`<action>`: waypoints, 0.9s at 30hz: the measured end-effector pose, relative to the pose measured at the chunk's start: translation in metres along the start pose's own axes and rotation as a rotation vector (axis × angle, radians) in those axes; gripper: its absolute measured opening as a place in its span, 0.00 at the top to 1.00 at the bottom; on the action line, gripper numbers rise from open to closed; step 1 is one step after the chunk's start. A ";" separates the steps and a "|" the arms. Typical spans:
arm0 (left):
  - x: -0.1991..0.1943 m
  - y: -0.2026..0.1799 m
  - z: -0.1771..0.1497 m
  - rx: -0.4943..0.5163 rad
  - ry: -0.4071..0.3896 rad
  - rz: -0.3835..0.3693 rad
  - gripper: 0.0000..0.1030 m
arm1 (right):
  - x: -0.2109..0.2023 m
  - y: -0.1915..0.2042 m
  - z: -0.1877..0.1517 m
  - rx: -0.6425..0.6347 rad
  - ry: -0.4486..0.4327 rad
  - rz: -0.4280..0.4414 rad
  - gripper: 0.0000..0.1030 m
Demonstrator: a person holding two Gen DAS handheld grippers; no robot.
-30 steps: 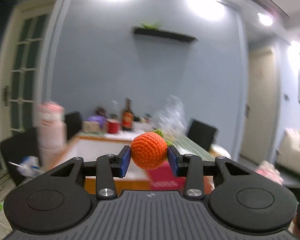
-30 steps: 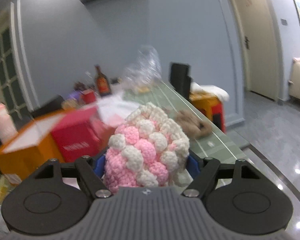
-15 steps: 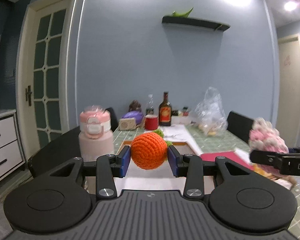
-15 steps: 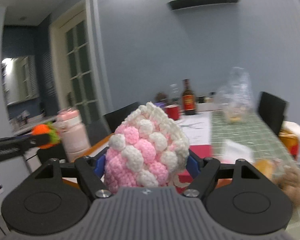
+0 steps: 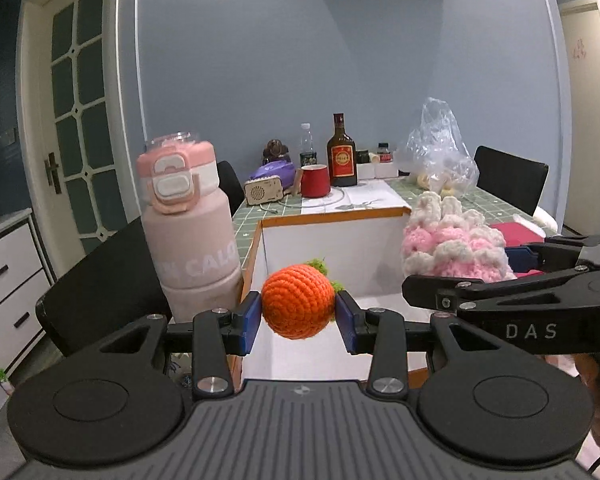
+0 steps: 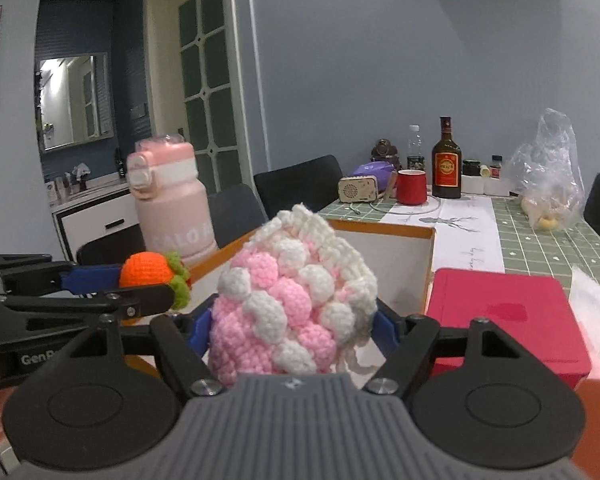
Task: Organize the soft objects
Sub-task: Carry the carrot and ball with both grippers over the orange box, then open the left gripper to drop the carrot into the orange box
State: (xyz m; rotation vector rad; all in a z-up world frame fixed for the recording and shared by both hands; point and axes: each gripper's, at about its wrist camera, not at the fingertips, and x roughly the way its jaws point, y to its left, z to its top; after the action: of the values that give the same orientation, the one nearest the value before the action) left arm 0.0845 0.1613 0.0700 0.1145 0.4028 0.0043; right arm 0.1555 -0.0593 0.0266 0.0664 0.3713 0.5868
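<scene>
A blue-grey wall and a glass-paned door stand behind a long table point(image 5: 496, 200) covered in a green checked cloth. At its far end are a brown bottle point(image 5: 342, 152), a red mug point(image 5: 315, 181), a small wooden radio point(image 5: 263, 192) and a crumpled plastic bag point(image 5: 440, 148). Nearer, an open white box with an orange rim point(image 5: 332, 240) sits beside a tall pink flask point(image 5: 188, 228), and a red box point(image 6: 504, 316) lies just to its right.

The left gripper point(image 5: 298, 322) clamps an orange crocheted ball with green leaves point(image 5: 298, 306) between its blue pads, in front of the box's open top. The right gripper point(image 6: 296, 334) squeezes a pink-and-white crocheted pouch point(image 6: 296, 304), its fingers set wide around the bulky yarn. The two grippers are side by side, both pointing toward the white box.
</scene>
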 end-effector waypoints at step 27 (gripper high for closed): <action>0.002 0.012 -0.016 -0.008 0.010 -0.008 0.45 | 0.002 0.006 -0.021 -0.024 -0.052 0.001 0.28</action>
State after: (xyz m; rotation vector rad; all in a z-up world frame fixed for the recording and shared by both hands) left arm 0.0806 0.1750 0.0559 0.1054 0.4129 -0.0014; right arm 0.1461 -0.0537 0.0077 0.0588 0.3140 0.5889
